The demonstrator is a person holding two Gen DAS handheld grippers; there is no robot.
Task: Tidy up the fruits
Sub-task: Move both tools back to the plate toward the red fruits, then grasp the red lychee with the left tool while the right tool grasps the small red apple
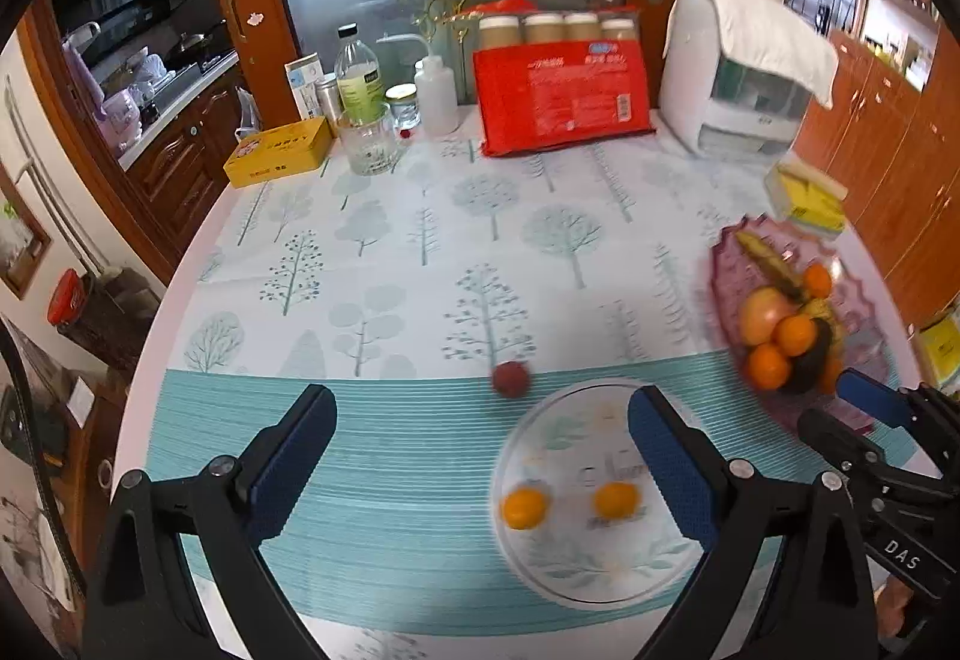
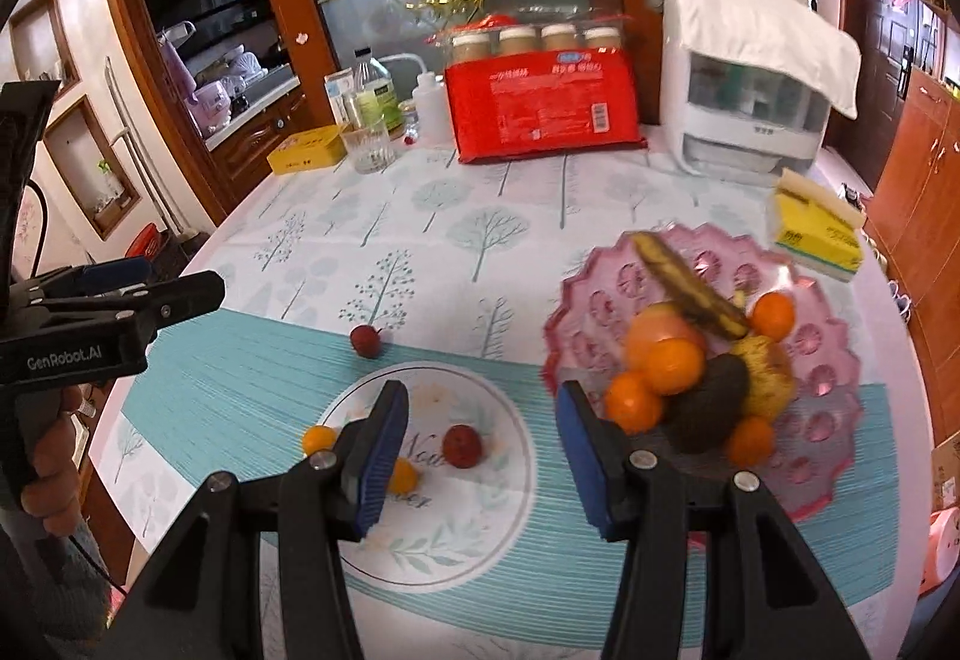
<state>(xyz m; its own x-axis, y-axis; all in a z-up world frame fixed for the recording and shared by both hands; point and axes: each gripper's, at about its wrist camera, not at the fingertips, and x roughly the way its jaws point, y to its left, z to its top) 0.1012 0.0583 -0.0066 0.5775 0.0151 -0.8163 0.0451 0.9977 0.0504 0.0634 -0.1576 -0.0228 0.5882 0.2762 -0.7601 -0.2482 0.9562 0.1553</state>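
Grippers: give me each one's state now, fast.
Left gripper: open, holding nothing.
Right gripper: open, holding nothing.

You can read "GenRobot.AI" in white on the black body of the left gripper (image 2: pixel 180 294), left of the white plate (image 2: pixel 480 552). "DAS" stands on the right gripper (image 1: pixel 864 408). The plate's script lettering and the red packet's (image 2: pixel 540 111) print behind it are illegible.

1. Home dining area: surface (image 2: pixel 372 240) under a tree-print cloth, carrying a fruit tray (image 2: pixel 828 378) and bottles (image 1: pixel 358 78).
2. Adjoining kitchen (image 1: pixel 150 54): wooden cabinets, stove with pans.
3. Wooden door (image 2: pixel 873 12) at right.
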